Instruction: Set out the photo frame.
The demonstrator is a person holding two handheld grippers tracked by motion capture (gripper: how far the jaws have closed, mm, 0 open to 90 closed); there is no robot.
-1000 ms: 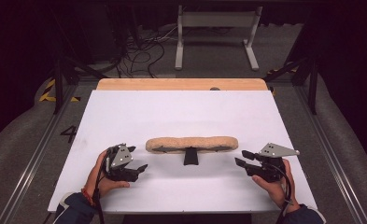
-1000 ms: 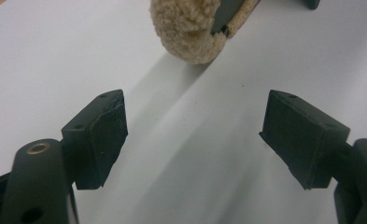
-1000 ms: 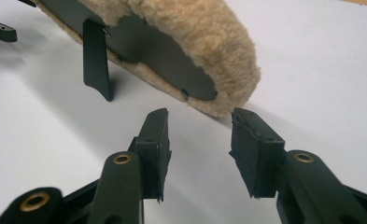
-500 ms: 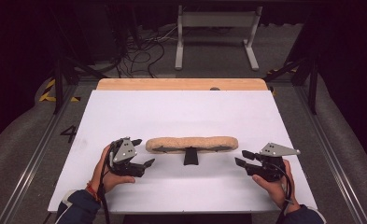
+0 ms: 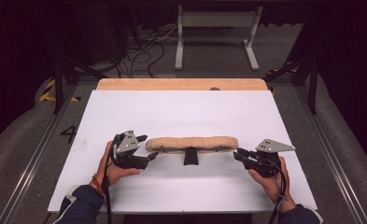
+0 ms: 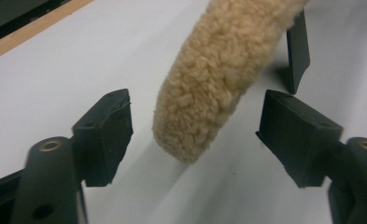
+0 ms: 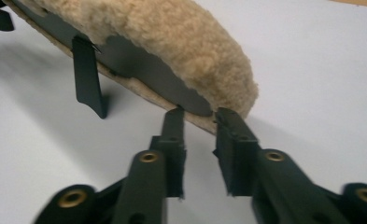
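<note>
On the left, I keep my left gripper (image 5: 149,150) unclenched, its jaws, which have just been narrowing, straddling the near end of the fleece pad (image 5: 192,144) without pressing it, so I can take that end squarely. The pad lies lengthwise across the middle of the white table (image 5: 181,112), propped on its black stand (image 5: 190,156) (hence the clearance beneath). On the right, my right gripper (image 5: 237,154) has just been closing; its jaws stand nearly together at the pad's backing edge, whether pinching it I cannot tell.
</note>
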